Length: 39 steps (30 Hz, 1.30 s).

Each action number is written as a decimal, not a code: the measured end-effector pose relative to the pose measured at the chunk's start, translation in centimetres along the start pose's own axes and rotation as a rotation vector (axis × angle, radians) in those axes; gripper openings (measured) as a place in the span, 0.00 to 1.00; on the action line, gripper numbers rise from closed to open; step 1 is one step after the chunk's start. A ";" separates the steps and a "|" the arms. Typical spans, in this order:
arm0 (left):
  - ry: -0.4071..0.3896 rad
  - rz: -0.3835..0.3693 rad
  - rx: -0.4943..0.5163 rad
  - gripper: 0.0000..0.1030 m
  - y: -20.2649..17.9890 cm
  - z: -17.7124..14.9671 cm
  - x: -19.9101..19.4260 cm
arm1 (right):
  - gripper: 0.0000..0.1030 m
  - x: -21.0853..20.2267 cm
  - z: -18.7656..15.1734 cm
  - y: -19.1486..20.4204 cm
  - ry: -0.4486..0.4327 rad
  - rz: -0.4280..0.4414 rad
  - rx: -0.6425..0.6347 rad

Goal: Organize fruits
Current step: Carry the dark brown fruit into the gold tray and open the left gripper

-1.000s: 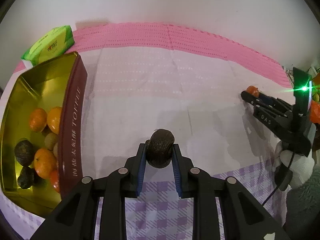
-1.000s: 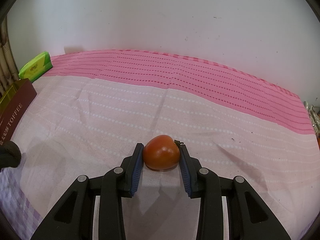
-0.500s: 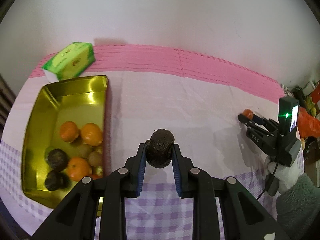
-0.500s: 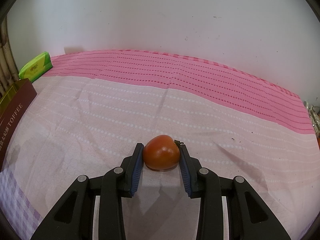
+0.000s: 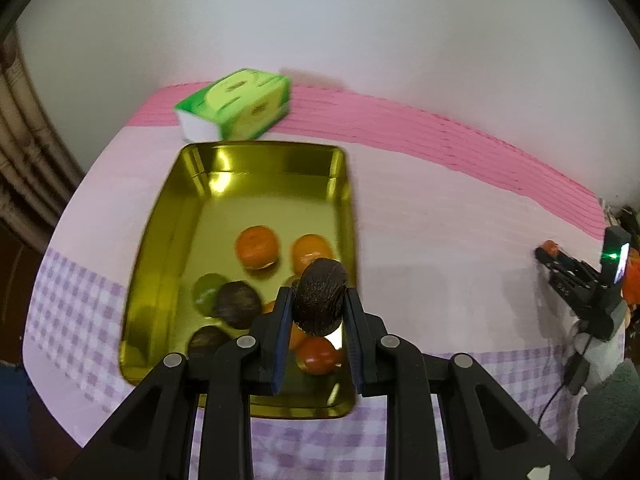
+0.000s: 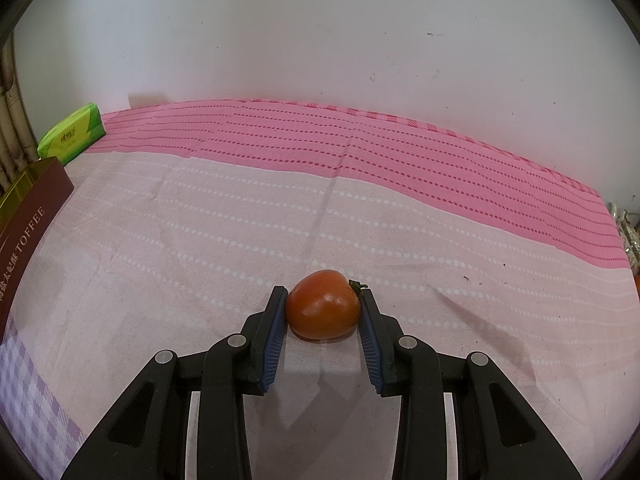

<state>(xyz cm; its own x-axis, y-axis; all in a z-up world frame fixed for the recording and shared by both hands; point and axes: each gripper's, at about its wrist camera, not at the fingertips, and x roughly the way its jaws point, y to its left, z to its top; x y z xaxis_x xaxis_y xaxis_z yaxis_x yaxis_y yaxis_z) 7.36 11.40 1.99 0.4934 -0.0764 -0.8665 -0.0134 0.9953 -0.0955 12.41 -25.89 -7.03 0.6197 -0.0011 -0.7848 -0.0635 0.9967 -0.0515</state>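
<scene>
My left gripper (image 5: pixel 318 312) is shut on a dark brown wrinkled fruit (image 5: pixel 320 302) and hangs over the near right part of a gold tin (image 5: pixel 172 216). Inside the tin lie oranges (image 5: pixel 256 247), dark fruits (image 5: pixel 236 304), a green fruit (image 5: pixel 206 290) and a red one (image 5: pixel 318 356). In the right wrist view my right gripper (image 6: pixel 323 310) is shut on a red tomato (image 6: pixel 322 310) that rests on the pink cloth (image 6: pixel 200 240). The right gripper (image 5: pixel 576 276) also shows far right in the left wrist view.
A green tissue pack (image 5: pixel 236 104) lies behind the tin, against the white wall. The tin's dark red side (image 6: pixel 28 216) with lettering shows at the left of the right wrist view. A cable (image 5: pixel 576 364) and clutter sit at the table's right edge.
My left gripper has carried the dark fruit up and leftward, from over the cloth beside the tin to above the tin. The right gripper and tomato have not moved.
</scene>
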 end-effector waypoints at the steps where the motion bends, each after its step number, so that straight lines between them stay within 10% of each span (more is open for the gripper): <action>1: 0.002 0.007 -0.005 0.21 0.4 -0.1 0.0 | 0.35 0.0 0.0 0.0 0.000 -0.001 -0.001; 39: 0.101 0.092 0.019 0.30 3.0 -3.5 3.0 | 0.35 0.2 0.2 -0.1 0.013 0.012 0.026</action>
<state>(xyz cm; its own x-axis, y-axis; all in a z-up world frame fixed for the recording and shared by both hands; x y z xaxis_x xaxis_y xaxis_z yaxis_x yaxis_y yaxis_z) 5.72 13.89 -2.64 0.4004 0.0106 -0.9163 -0.0377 0.9993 -0.0049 12.68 -25.96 -7.04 0.6085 0.0104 -0.7935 -0.0507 0.9984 -0.0258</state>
